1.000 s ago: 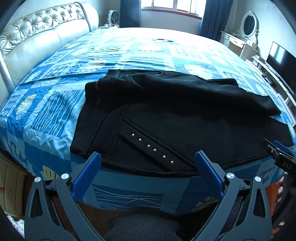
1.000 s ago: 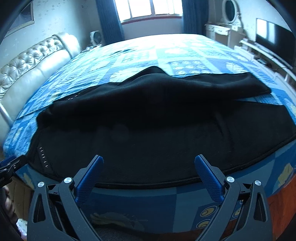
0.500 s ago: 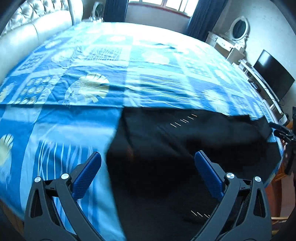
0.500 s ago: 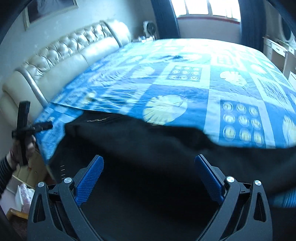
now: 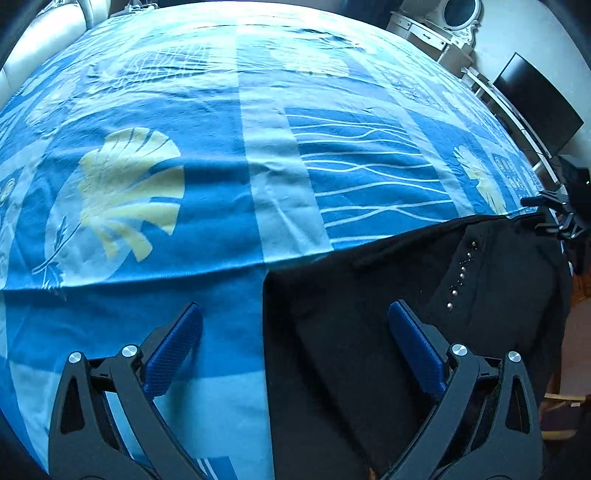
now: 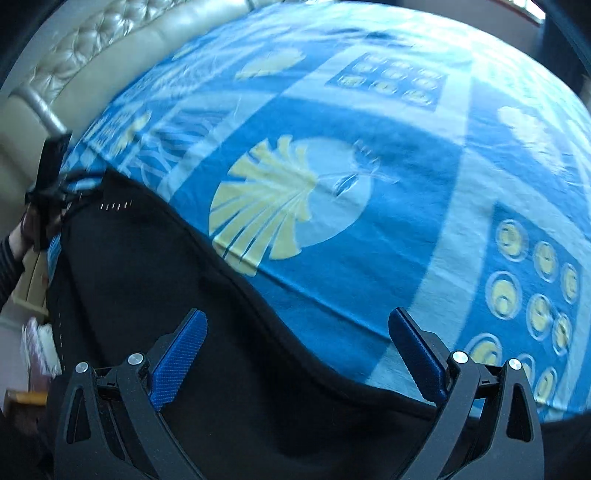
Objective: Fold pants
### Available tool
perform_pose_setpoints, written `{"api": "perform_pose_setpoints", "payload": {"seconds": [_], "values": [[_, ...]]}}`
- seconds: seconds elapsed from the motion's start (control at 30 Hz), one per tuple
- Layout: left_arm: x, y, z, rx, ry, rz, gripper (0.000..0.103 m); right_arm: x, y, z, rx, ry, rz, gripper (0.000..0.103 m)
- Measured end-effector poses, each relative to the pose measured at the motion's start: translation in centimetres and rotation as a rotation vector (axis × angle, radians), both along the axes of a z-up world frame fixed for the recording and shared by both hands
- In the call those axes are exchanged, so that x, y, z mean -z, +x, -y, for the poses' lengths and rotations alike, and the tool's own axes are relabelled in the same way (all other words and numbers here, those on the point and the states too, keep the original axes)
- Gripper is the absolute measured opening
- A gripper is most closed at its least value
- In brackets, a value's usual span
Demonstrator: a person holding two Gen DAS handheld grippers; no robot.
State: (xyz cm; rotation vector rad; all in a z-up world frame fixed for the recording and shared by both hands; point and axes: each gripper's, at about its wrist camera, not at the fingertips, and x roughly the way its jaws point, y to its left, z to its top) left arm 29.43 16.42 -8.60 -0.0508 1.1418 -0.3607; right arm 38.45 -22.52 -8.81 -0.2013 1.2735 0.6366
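Observation:
The black pants [image 5: 388, 295] lie on the blue patterned bedspread [image 5: 221, 184], with a row of metal studs [image 5: 461, 273] near the waist. My left gripper [image 5: 295, 321] is open, hovering over the pants' far left corner; one finger is above bare bedspread, the other above the cloth. In the right wrist view the pants [image 6: 147, 277] fill the lower left, their far edge curving across the bed. My right gripper [image 6: 297, 328] is open above that edge. Each gripper shows at the other view's edge: the right one [image 5: 561, 218] and the left one [image 6: 48, 184].
A cream tufted headboard [image 6: 92, 48] runs along the bed's left side. A white dresser with an oval mirror [image 5: 454, 18] and a dark TV [image 5: 535, 110] stand past the bed on the right. The floor [image 5: 576, 350] shows beyond the pants' near edge.
Both grippers moved forward from the near bed edge across the pants to their far edge. Both views now look down closely at the bedspread. Both stay open.

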Motion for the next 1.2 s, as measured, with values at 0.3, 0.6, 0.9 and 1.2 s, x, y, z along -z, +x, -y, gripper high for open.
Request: {"api": "perform_pose_setpoints", "payload": {"seconds": [0.3,0.6,0.9,1.2], "values": [[-2.4,1.4,0.8,0.017,-0.034,0.017,0.03,-1.8,-0.4,-1.5,-0.059,-0.066,0.046,0.012],[-8.7,-2.9,-0.6,-0.053,-0.173,0.17,0.004,-8.3,-6.6,-2.8,0.002,-0.169,0.426,0.012],[-11.0,-13.7,-1.9,-0.099,-0.264,0.232,0.004,-8.5,-19.5,-3.1,-0.011,-0.22,0.612,0.012],[-6.3,-22.4,-2.3,-0.152,-0.283,0.136,0.005,-2.5,-27.1,-3.0,-0.024,-0.271,0.553,0.012]]}}
